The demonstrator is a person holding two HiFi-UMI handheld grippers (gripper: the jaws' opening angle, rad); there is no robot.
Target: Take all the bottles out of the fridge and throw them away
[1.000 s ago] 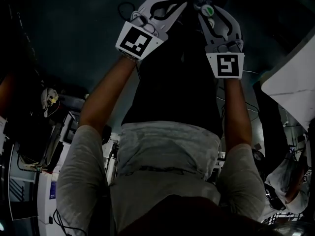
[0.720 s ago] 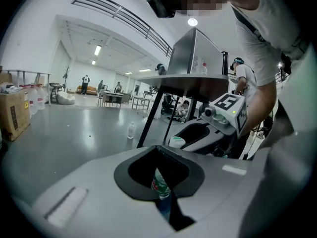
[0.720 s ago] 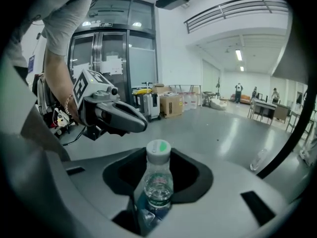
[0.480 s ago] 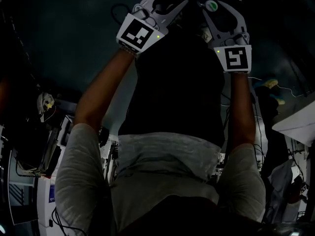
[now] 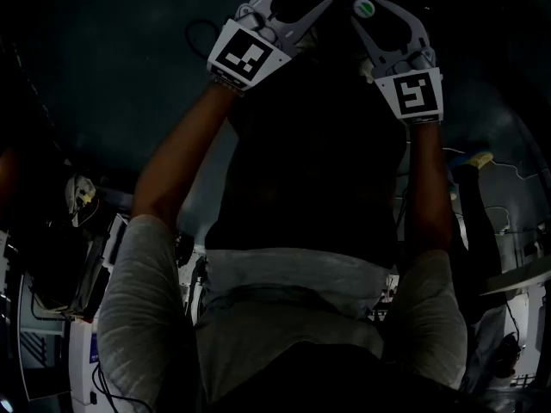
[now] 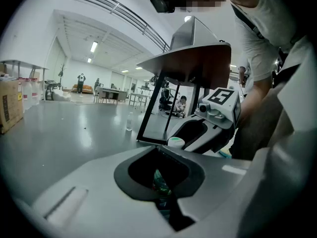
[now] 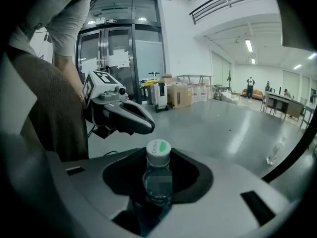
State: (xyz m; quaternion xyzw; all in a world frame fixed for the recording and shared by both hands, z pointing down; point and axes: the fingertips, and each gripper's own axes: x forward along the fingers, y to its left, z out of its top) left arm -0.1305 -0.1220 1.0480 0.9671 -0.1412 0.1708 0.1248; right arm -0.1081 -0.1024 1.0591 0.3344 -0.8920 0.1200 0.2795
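Observation:
My right gripper [image 7: 154, 202] is shut on a clear bottle [image 7: 158, 175] with a white cap marked in green, held upright. In the head view that cap [image 5: 363, 8] shows at the top, beside the right gripper [image 5: 383, 28]. My left gripper [image 6: 161, 192] is closed on a clear bottle with a green label [image 6: 159, 181], mostly hidden in the dark hollow between the jaws. Both grippers are side by side in front of the person's torso; the left gripper [image 5: 288, 3] points toward the right one. Each appears in the other's view: right gripper [image 6: 205, 130], left gripper [image 7: 119, 115].
A black-framed stand with a metal top [image 6: 190, 63] rises from the grey floor just ahead. A small bottle [image 6: 130, 122] stands on the floor beside it. Cardboard boxes [image 7: 179, 97] sit near glass doors [image 7: 119, 48]. Another box [image 6: 10, 108] is at far left.
Both grippers have come down together, still side by side with their bottles. In the head view the white panel at right has slid low and toward the edge.

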